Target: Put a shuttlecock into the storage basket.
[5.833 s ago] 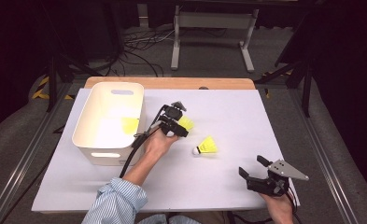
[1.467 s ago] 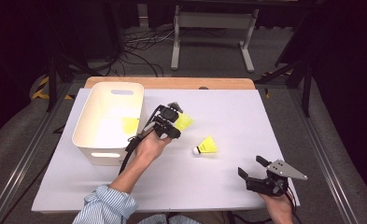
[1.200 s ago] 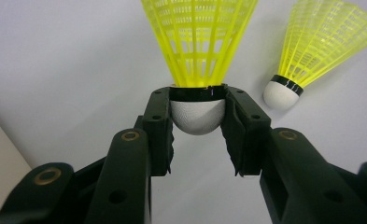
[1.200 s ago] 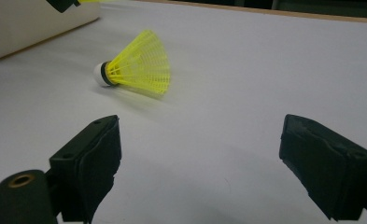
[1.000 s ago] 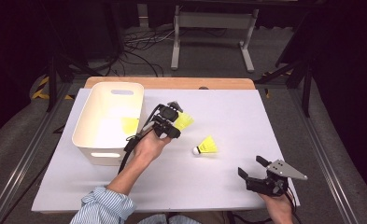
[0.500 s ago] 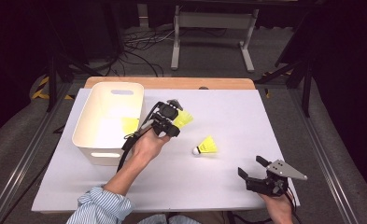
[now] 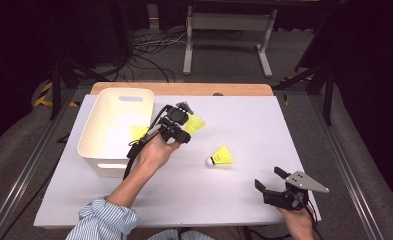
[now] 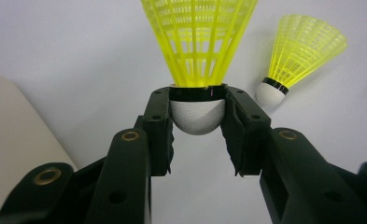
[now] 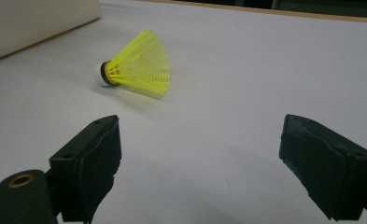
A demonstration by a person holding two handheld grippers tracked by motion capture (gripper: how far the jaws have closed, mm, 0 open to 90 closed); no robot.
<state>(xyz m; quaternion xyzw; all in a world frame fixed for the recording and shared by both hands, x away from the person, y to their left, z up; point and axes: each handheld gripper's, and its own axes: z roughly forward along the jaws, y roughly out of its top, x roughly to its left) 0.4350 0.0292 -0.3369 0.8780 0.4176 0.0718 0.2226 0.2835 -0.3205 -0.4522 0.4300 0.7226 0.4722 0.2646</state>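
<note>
My left gripper (image 7: 185, 125) is shut on the white cork of a yellow shuttlecock (image 7: 196, 123), held above the table just right of the white bin (image 7: 96, 130). In the left gripper view the pads (image 8: 158, 122) press the cork from both sides and the held shuttlecock's skirt (image 8: 197, 42) points away. A second yellow shuttlecock (image 7: 221, 157) (image 8: 298, 60) (image 9: 137, 65) lies on its side on the white table. A third shuttlecock (image 7: 138, 132) lies inside the bin. My right gripper (image 7: 271, 179) (image 9: 202, 135) rests open near the table's front right, with nothing between its jaws.
The white table top (image 7: 244, 120) has a wooden strip (image 7: 184, 89) along its far edge. The bin's wall (image 9: 36, 23) shows at the top left of the right gripper view and the bin's edge (image 8: 13, 140) at the left of the left gripper view. Cables and a metal stand lie on the floor beyond.
My left gripper has drifted slightly up and toward the bin with the shuttlecock still in its jaws. The right gripper and the lying shuttlecock have not moved.
</note>
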